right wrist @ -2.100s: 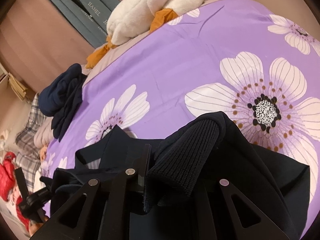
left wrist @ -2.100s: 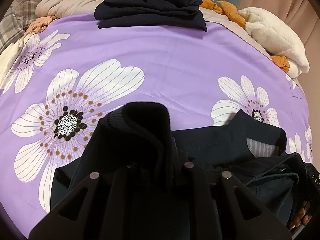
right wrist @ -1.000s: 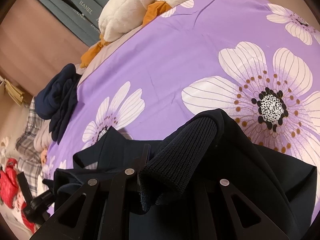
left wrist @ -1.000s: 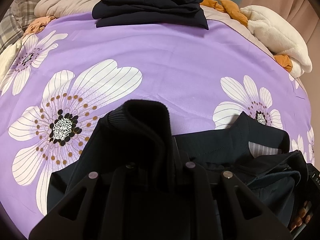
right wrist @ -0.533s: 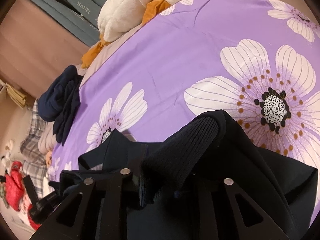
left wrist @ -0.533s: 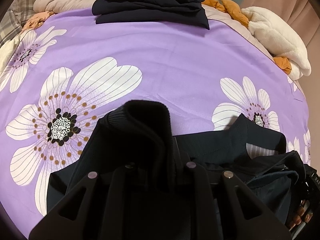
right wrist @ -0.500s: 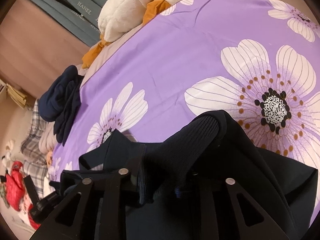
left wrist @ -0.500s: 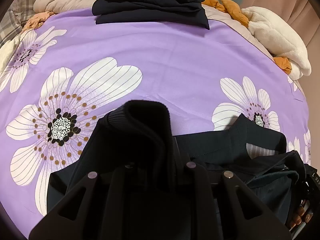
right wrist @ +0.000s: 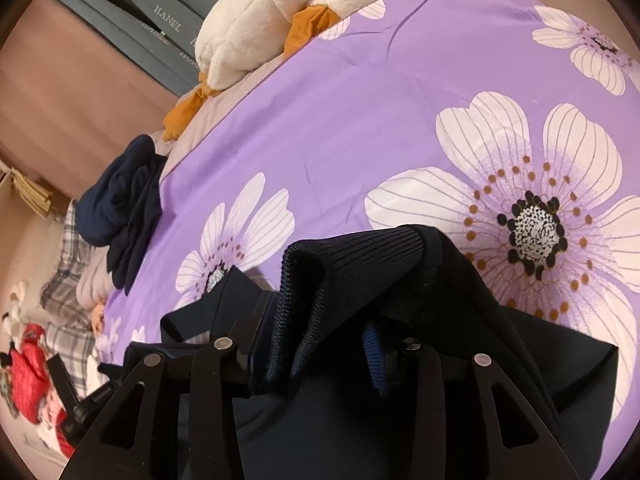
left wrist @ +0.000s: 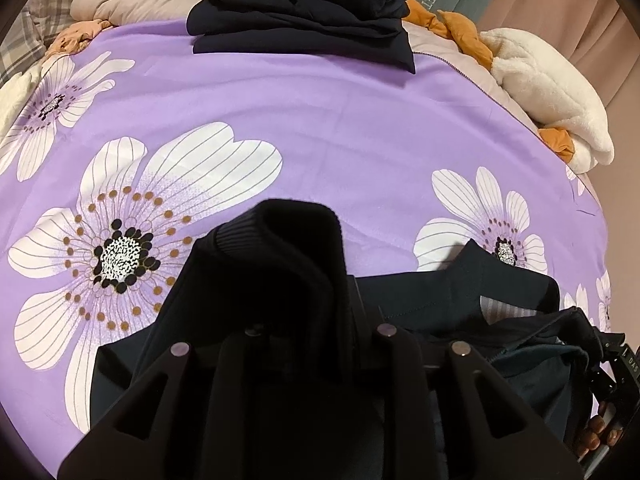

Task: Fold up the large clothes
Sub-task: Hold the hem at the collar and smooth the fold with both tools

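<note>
A dark navy garment [left wrist: 440,292] lies bunched at the near edge of the purple flowered bedcover [left wrist: 320,120]. One ribbed cuff [left wrist: 296,232] stands up between the fingers of my left gripper [left wrist: 316,304]. Its jaws are easing apart, but the pads still pinch the cuff. In the right wrist view the other ribbed cuff [right wrist: 352,256] slumps between the fingers of my right gripper [right wrist: 316,320]. Those jaws are opening, and a gap and a blue pad [right wrist: 372,356] show on the right side. The cloth hides the fingertips of both grippers.
A stack of folded dark clothes [left wrist: 304,12] sits at the far edge of the bed, also in the right wrist view [right wrist: 120,208]. A white plush toy [left wrist: 548,92] lies at the back right corner. A person's fingers [left wrist: 600,432] show at the lower right.
The right gripper's fingers have spread apart, and the cuff between them has sagged and loosened. The left gripper and its cuff look almost the same.
</note>
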Demonstrator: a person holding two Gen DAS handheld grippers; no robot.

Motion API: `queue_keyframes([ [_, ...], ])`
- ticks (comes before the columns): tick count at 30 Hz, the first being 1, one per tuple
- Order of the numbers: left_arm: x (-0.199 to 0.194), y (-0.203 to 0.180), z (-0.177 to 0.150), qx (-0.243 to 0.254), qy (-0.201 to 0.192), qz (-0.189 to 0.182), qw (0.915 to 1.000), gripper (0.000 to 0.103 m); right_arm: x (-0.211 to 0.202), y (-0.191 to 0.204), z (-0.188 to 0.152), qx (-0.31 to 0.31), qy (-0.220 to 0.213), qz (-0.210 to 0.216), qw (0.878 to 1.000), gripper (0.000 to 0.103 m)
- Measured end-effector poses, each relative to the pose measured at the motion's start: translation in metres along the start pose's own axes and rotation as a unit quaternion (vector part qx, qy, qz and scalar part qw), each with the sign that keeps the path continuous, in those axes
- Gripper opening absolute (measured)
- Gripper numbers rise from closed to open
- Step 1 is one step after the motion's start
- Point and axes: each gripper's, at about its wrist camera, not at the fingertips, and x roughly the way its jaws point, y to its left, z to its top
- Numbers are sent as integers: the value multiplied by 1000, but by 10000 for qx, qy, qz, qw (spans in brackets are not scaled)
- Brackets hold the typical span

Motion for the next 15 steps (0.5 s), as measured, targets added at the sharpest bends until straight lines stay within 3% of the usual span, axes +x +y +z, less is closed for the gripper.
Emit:
queue_keyframes([
  [7, -2, 1, 3, 2, 35, -24, 10000, 24, 1, -3, 4, 156, -15, -24, 9999, 48],
  [15, -11, 7, 10, -154, -119, 22, 9998, 39, -1, -3, 6, 133, -30, -76, 9999, 50],
])
